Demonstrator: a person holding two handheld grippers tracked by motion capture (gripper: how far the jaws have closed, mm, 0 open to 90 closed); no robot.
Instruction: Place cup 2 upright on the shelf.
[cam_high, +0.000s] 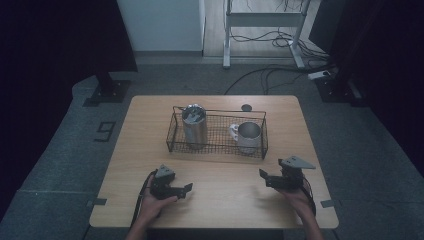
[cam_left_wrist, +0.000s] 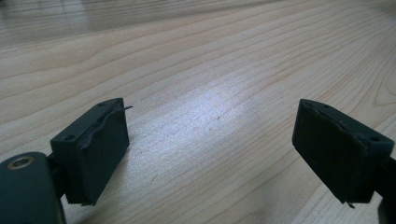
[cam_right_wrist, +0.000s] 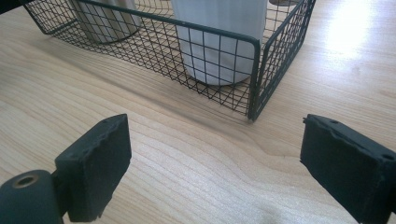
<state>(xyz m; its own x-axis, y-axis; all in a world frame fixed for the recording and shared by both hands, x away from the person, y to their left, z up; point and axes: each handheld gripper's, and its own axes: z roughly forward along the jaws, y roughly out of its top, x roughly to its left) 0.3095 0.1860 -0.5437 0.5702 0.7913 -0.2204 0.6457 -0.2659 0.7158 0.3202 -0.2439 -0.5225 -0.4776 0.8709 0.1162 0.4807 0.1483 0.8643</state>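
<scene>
While both hands rest low at the near edge of the wooden counter (cam_high: 150, 130), a black wire basket (cam_high: 175, 135) stands at its middle. Contents: one steel canister (cam_high: 194, 126), upright, at the basket's left end; one white mug (cam_high: 248, 136), upright, at its right end, handle turned toward the canister. Left tool (cam_high: 186, 190): released, jaws apart over bare wood, nothing between them. Right tool (cam_high: 264, 177): released, jaws apart and empty, near the basket's right front corner, clear of the wire.
</scene>
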